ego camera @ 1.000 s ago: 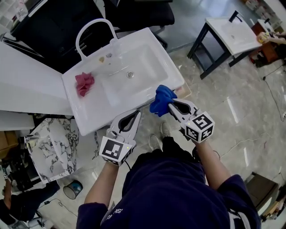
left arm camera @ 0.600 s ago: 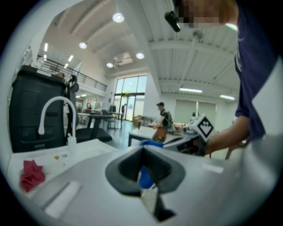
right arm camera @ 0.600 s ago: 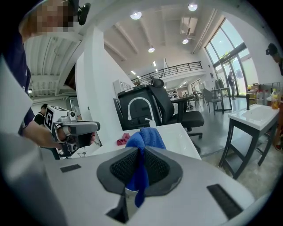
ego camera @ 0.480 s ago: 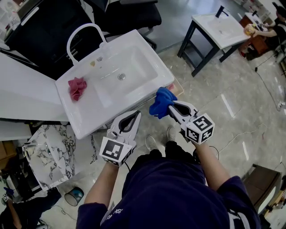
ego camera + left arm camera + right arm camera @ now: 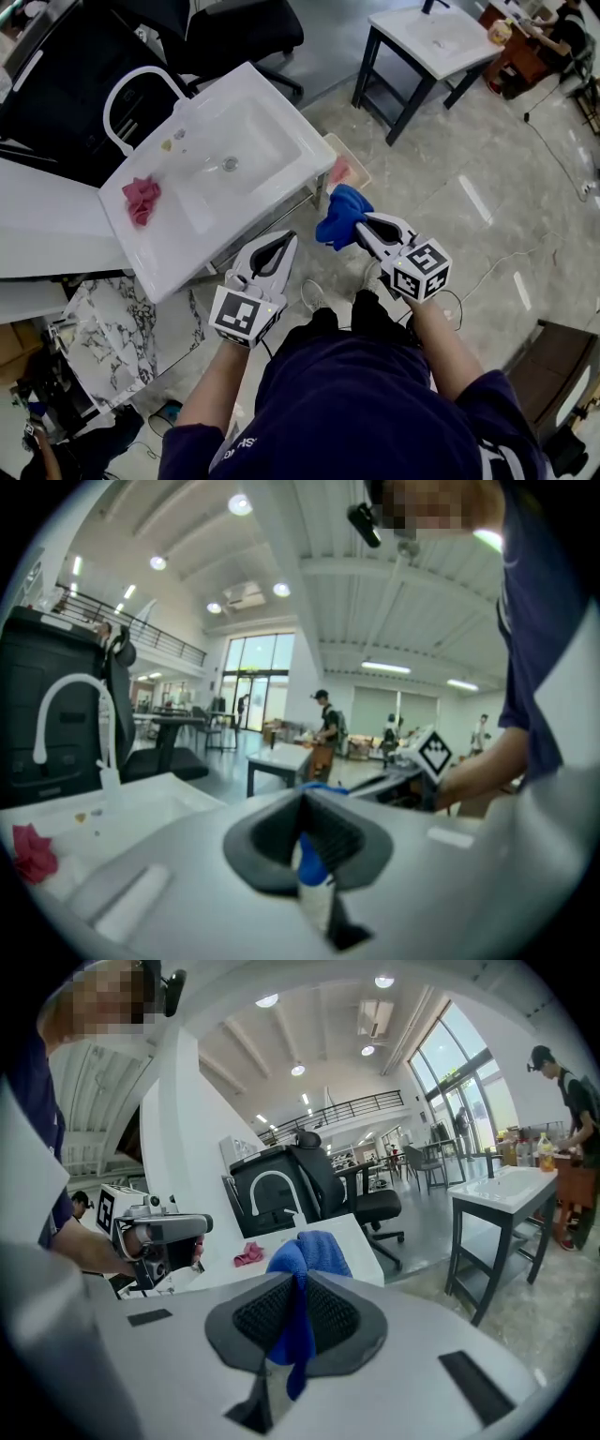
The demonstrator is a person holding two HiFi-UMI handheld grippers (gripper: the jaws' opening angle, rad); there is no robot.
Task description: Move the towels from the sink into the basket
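Your right tongs [image 5: 354,223] are clamped shut on the blue towel [image 5: 339,211]. In the right gripper view the cloth [image 5: 305,1255] is pinched between the two ribbed pads, with a bunched fold standing above the tips and a strip hanging below them. In the head view you hold that towel in the air over the marble floor [image 5: 487,216], just past the front right corner of the sink [image 5: 178,253] and near the basket [image 5: 359,167].

The basket sits on the floor beside that corner of the sink, and something pink lies in it.

Your left tongs [image 5: 286,239] have their tips together and grip nothing. In the left gripper view the pads [image 5: 305,803] meet, leaving only a narrow slit, and a bit of blue shows through it. I cannot tell what that blue is. They hang level with the right tongs, in front of the sink's front edge and apart from it.

The red towel [image 5: 141,199] lies crumpled on the flat left deck of the sink, left of the basin and near the white arched faucet [image 5: 67,679]. It is well apart from both tongs.
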